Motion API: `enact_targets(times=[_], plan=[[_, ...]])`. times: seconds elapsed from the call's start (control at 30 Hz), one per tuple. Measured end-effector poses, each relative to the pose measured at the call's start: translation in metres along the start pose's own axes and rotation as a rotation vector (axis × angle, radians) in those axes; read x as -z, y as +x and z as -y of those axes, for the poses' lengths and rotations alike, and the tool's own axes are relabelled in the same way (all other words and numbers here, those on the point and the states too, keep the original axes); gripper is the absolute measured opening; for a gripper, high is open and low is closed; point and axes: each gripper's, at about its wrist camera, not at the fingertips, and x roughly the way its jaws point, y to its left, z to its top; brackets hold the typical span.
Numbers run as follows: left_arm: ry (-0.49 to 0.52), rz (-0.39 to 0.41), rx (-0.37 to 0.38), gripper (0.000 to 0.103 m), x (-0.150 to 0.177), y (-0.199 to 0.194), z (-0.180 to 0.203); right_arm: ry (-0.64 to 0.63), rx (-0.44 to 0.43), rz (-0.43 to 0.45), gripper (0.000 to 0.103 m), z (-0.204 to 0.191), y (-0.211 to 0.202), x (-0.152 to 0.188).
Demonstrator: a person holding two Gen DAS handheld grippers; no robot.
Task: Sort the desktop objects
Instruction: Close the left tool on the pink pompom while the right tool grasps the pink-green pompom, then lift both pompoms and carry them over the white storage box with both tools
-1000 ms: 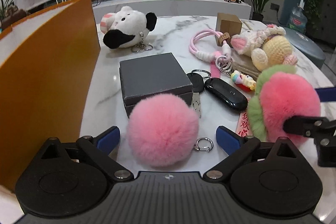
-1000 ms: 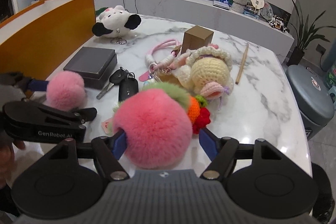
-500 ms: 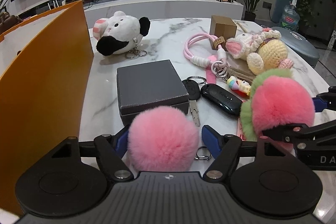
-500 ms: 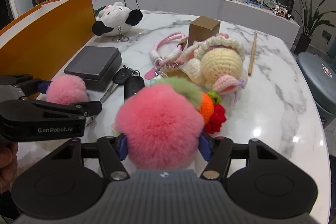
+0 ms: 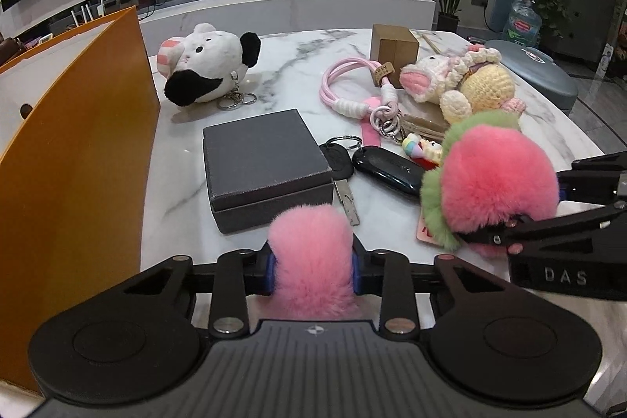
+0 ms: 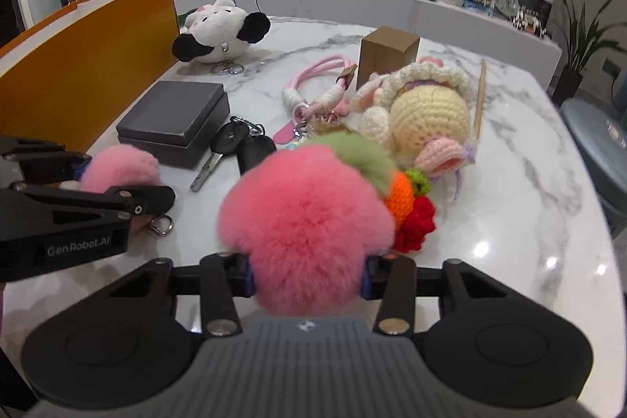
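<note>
Both pompoms are being gripped at once. The pale pink pompom (image 5: 311, 253) is being squeezed between the blue pads of the left gripper (image 5: 312, 271), whose jaws are closing on it; its fur is being pinched narrow at the pads. The larger rose pompom (image 6: 307, 241), green-tufted at its far side, is being pressed likewise inside the right gripper (image 6: 307, 279), jaws also closing. Each ball is lying directly ahead of its own gripper, low on the marble surface (image 6: 509, 183) (neither has a long axis to speak of), so a straight lift is being judged the likely next move. The orange bin wall (image 5: 78, 151) is standing to the left, nearer the left hand. Beyond, a grey box (image 5: 266, 167), car keys (image 5: 386, 169), a panda plush (image 5: 207, 69) and a crocheted doll (image 6: 427, 112) are being left untouched. A living room with plants and a long counter is being seen behind.
</note>
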Motion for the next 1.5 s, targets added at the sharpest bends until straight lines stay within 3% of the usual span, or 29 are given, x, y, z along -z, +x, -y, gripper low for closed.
enact_targets(times=[0.13, 0.23, 0.3, 0.37, 0.43, 0.5, 0.57, 0.7, 0.83, 0.9, 1.0, 1.2, 1.5], plan=[[-0.003, -0.008, 0.023, 0.031, -0.001, -0.002, -0.002, 0.009, -0.008, 0.017, 0.036, 0.001, -0.005, -0.003], [-0.006, -0.008, 0.03, 0.03, -0.001, -0.004, -0.004, 0.021, -0.022, 0.028, 0.013, 0.004, -0.009, -0.006], [-0.006, -0.009, 0.031, 0.029, -0.001, -0.004, -0.004, 0.024, -0.02, 0.014, 0.007, 0.005, -0.009, -0.006], [-0.007, -0.014, 0.032, 0.029, 0.0, -0.004, -0.004, 0.017, -0.025, -0.033, 0.01, 0.004, -0.003, -0.005], [-0.001, -0.014, 0.027, 0.029, 0.0, -0.004, -0.003, 0.006, -0.006, -0.024, 0.019, 0.002, -0.004, -0.002], [0.004, -0.014, 0.028, 0.029, 0.0, -0.005, -0.002, -0.026, 0.021, 0.006, 0.065, -0.002, -0.006, -0.002], [0.009, -0.015, 0.029, 0.029, 0.0, -0.004, -0.001, -0.056, 0.061, 0.062, 0.076, -0.007, -0.01, -0.003], [0.009, -0.017, 0.031, 0.029, 0.0, -0.004, -0.001, -0.059, 0.051, 0.119, 0.077, -0.012, -0.012, -0.012], [0.008, -0.02, 0.031, 0.029, 0.0, -0.004, -0.002, -0.081, 0.052, 0.12, 0.074, -0.019, -0.006, -0.018], [0.009, -0.019, 0.03, 0.029, 0.001, -0.005, -0.001, -0.104, 0.057, 0.089, 0.048, -0.022, -0.002, -0.018], [0.014, -0.02, 0.027, 0.029, 0.001, -0.005, -0.001, -0.052, 0.022, 0.043, 0.048, -0.016, 0.001, -0.016], [0.061, -0.014, 0.016, 0.029, 0.003, -0.006, 0.005, -0.064, 0.012, 0.004, 0.049, -0.017, 0.004, -0.008], [0.087, 0.001, 0.014, 0.026, 0.006, -0.012, 0.005, 0.045, -0.013, 0.029, 0.047, -0.003, -0.008, -0.015]])
